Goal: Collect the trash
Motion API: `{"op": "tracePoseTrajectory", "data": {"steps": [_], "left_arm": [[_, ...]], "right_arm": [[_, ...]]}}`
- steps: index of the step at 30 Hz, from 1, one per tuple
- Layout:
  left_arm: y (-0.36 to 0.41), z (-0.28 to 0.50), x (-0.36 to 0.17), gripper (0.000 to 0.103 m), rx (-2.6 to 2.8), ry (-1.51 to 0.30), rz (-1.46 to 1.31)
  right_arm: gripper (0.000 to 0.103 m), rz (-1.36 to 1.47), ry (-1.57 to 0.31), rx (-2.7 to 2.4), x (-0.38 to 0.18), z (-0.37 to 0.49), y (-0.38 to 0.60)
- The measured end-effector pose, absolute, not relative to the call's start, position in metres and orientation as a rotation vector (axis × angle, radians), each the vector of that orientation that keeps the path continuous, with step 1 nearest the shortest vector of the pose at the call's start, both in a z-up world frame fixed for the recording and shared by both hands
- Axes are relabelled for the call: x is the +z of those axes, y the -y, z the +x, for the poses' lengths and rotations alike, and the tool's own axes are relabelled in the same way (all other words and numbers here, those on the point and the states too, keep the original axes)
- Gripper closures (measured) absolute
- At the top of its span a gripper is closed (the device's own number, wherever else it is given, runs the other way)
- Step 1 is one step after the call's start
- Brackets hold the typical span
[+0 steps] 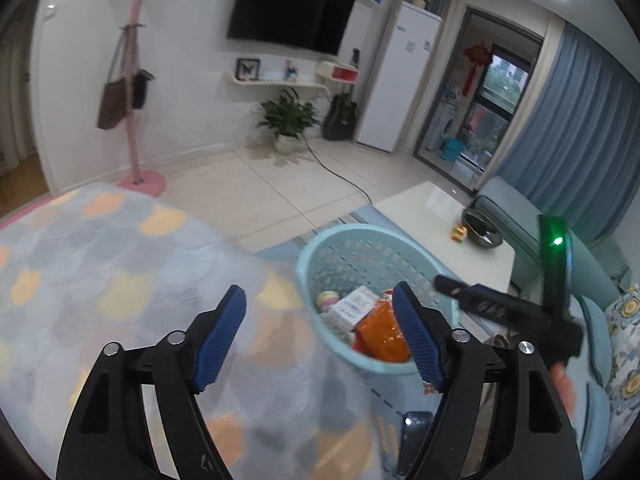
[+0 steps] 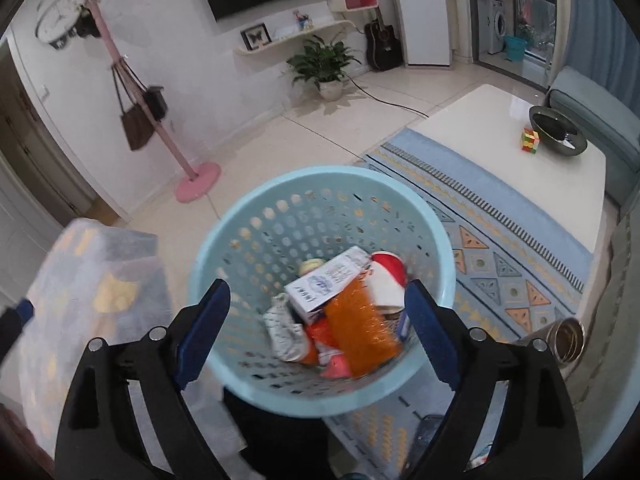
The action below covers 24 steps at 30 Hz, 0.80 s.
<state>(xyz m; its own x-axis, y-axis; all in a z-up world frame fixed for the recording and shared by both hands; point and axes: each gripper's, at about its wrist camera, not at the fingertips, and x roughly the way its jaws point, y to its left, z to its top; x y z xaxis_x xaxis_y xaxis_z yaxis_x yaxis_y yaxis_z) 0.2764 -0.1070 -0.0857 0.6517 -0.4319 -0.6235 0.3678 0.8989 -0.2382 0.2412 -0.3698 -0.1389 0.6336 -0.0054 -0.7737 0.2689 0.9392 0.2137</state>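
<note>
Claws on both hands stand wide open with nothing between the blue pads. The left claw (image 1: 320, 334) hangs over a patterned cover (image 1: 120, 264), its right pad in front of the rim of the pale blue basket (image 1: 316, 240); it touches nothing. The right claw (image 2: 318, 330) hovers directly above the basket (image 2: 248, 208), pointing steeply down into it, empty.

Trash lies in the basket's bottom: a white carton (image 2: 326, 284) on its side with its long axis running from lower left to upper right, an orange wrapper (image 2: 356, 328) lengthwise beside it, a red-and-white cup (image 2: 386, 276) tipped over, and a crumpled patterned scrap (image 2: 286, 334). The basket stands upright on the floor, at the edge of a blue rug (image 2: 500, 240) beside the white desk (image 2: 480, 132).
</note>
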Motion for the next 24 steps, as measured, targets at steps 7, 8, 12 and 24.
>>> {"op": "tracePoseTrajectory", "data": {"steps": [7,8,12,24], "left_arm": [[0.063,0.208,-0.078,0.018,-0.294,-0.579,-0.063],[0.057,0.198,-0.078,0.018,-0.243,-0.550,-0.044],[0.031,0.167,-0.086,0.015,-0.064,-0.459,0.001],[0.023,0.127,-0.083,0.008,-0.004,-0.327,0.023]], "right_arm": [[0.018,0.255,-0.744,-0.078,-0.090,0.186,0.311],[0.018,0.237,-0.716,-0.061,-0.083,0.177,0.299],[0.015,0.197,-0.620,-0.021,-0.072,0.149,0.261],[0.015,0.051,-0.388,-0.140,-0.053,0.088,0.220]]}}
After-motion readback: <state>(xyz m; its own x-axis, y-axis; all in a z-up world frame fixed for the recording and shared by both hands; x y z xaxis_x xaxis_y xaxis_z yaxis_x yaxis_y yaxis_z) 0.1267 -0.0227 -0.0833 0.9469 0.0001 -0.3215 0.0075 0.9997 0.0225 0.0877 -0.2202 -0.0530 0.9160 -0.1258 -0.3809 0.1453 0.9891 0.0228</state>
